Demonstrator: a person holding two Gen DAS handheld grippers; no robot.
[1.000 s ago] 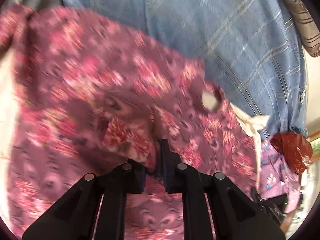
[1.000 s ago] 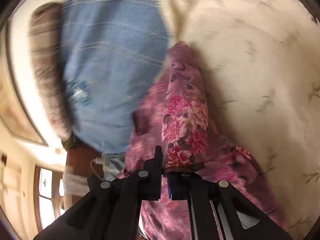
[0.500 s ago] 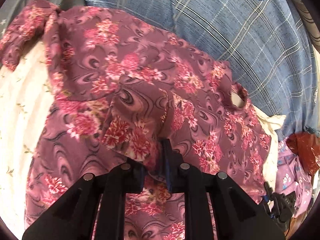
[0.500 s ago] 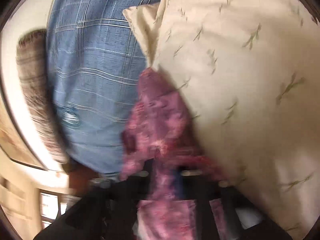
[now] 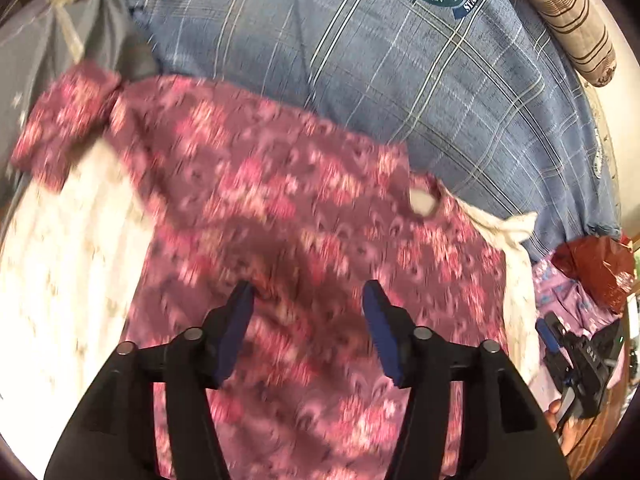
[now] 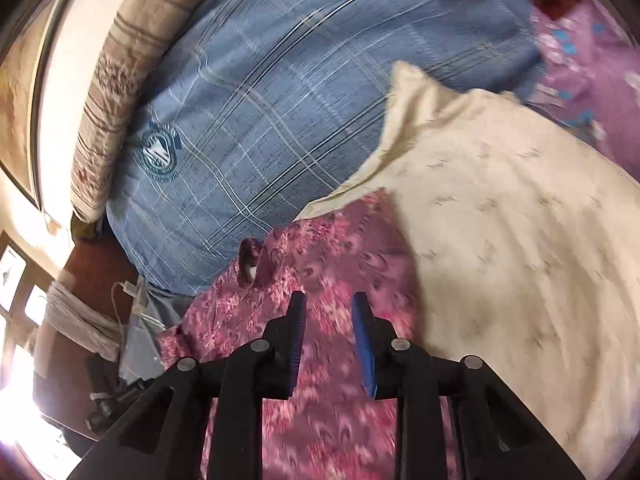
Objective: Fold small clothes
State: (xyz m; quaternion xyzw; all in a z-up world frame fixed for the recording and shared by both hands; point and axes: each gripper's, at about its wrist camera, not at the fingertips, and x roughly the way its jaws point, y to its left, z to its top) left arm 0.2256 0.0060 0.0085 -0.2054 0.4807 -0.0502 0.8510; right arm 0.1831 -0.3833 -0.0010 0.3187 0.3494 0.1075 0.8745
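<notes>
A small maroon garment with pink flowers [image 5: 280, 208] lies spread on a cream pillow [image 5: 68, 264]. My left gripper [image 5: 306, 296] is open and empty just above the garment's middle. In the right wrist view the same garment [image 6: 320, 264] lies on the cream pillow [image 6: 500, 240], with a loop of its fabric [image 6: 250, 264] at its far edge. My right gripper [image 6: 326, 302] is open and empty over the garment. One sleeve [image 5: 68, 120] reaches out at the upper left.
A blue plaid pillow [image 5: 400, 72] with a round badge lies behind the garment; it also shows in the right wrist view [image 6: 280, 100]. A striped beige bolster [image 5: 568, 12] lies beyond it. A purple printed cloth [image 6: 592, 72] and a red bag [image 5: 600, 268] lie at the side.
Both grippers were shut on folds of the floral garment and have let go and opened. The garment now lies flatter on the pillow, and both grippers have pulled back slightly.
</notes>
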